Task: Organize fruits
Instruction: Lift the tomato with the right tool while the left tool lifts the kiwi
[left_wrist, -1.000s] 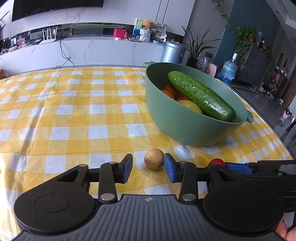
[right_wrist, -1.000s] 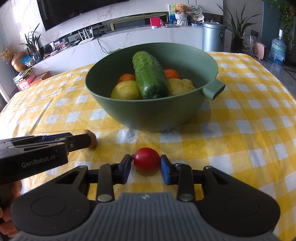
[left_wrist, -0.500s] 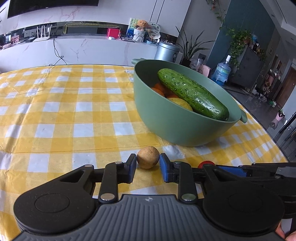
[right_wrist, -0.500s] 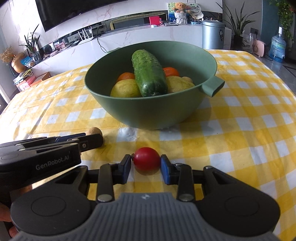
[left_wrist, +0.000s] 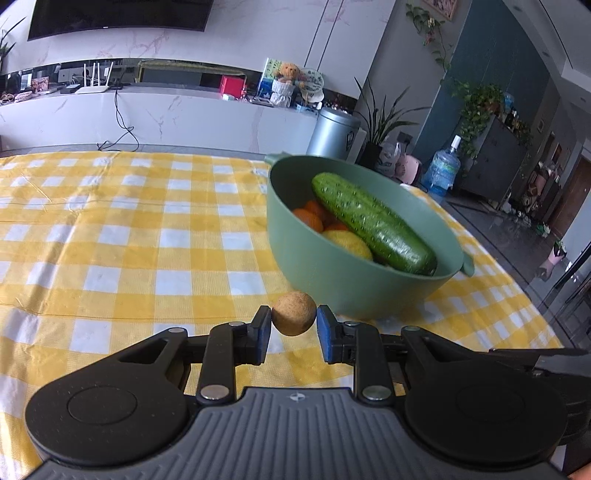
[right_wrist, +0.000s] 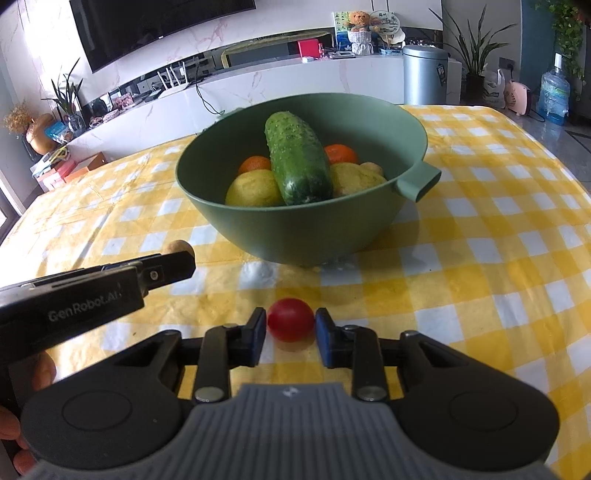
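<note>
A green bowl (left_wrist: 354, 291) (right_wrist: 295, 236) on the yellow checked tablecloth holds a cucumber (left_wrist: 373, 221) (right_wrist: 297, 162), oranges (right_wrist: 340, 153) and lemons (right_wrist: 253, 188). My left gripper (left_wrist: 293, 323) is shut on a small round brown fruit (left_wrist: 294, 313) and holds it raised, in front of the bowl; the fruit also peeks out in the right wrist view (right_wrist: 179, 246). My right gripper (right_wrist: 290, 325) is shut on a small red tomato (right_wrist: 290, 324), just in front of the bowl.
The left gripper's body (right_wrist: 92, 291) lies close beside the right gripper on its left. A white counter (left_wrist: 147, 118), a metal bin (left_wrist: 334, 133) and plants stand beyond the table's far edge. The table drops off to the floor on the right (left_wrist: 517, 229).
My left gripper has closed on the brown fruit and lifted it off the cloth. My right gripper has kept its hold on the tomato and risen slightly.
</note>
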